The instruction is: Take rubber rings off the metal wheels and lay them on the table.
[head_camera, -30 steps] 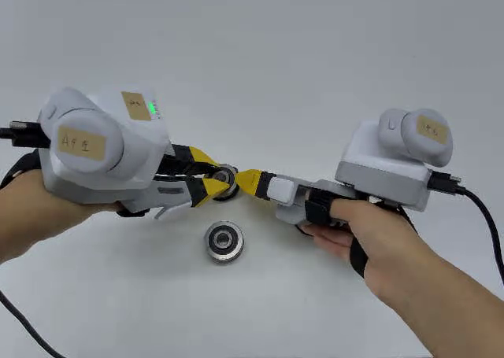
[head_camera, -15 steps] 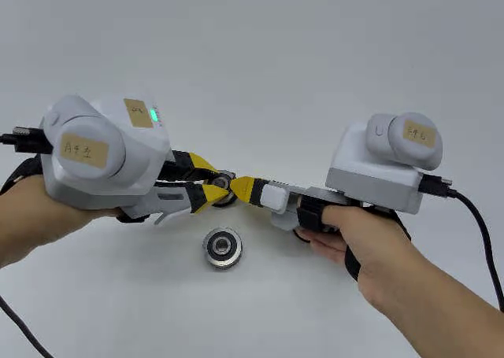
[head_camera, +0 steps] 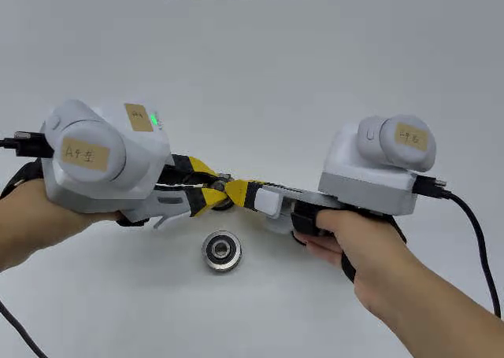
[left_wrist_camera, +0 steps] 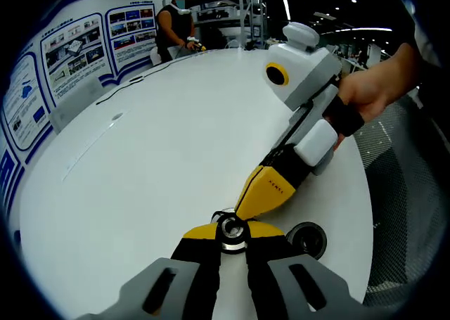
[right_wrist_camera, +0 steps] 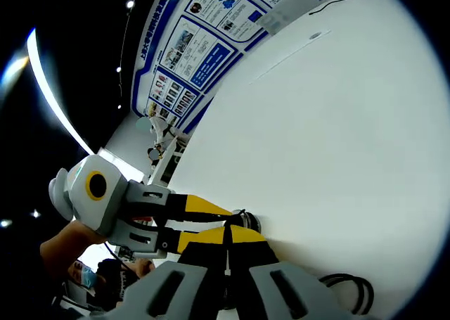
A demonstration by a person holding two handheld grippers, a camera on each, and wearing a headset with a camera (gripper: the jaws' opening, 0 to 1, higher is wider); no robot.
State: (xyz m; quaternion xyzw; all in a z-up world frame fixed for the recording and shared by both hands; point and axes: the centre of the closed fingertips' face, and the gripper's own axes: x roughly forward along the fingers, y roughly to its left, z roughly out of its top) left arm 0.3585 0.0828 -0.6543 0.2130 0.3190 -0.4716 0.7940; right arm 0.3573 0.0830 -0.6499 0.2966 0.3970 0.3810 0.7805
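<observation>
— From the head view, what do you see?

— The left tongs (head_camera: 213, 186) pinch a wheel (head_camera: 222, 204) just above the surface (head_camera: 260, 75). The right tongs (head_camera: 235, 190) come from the other side, with their tips against the rim of the wheel. A second wheel (head_camera: 222, 250) lies flat on the surface near them, and its dark outer band is on.

— And in the left gripper view?

— The two yellow tips press on the wheel from both sides, and its hub faces the camera. The nose of the right tongs touches its upper edge. The second wheel lies just beside, at the right.

— And the right gripper view?

— There the right tongs are pressed together, with only a thin seam between them, and their nose is at the wheel. Whether the ring is caught between them I cannot tell; it is too small.

— What could go wrong from here?

— The pull, I think. If the right tongs hold only a thin lip of rubber, it may slip out, and the ring will sit back on the wheel. If the left tongs hold the smooth metal too weakly, the pull may turn the wheel or drag it out. Then it drops, maybe hits the second wheel, and rolls away. Also, a stretched ring can spring off when it comes free.
</observation>
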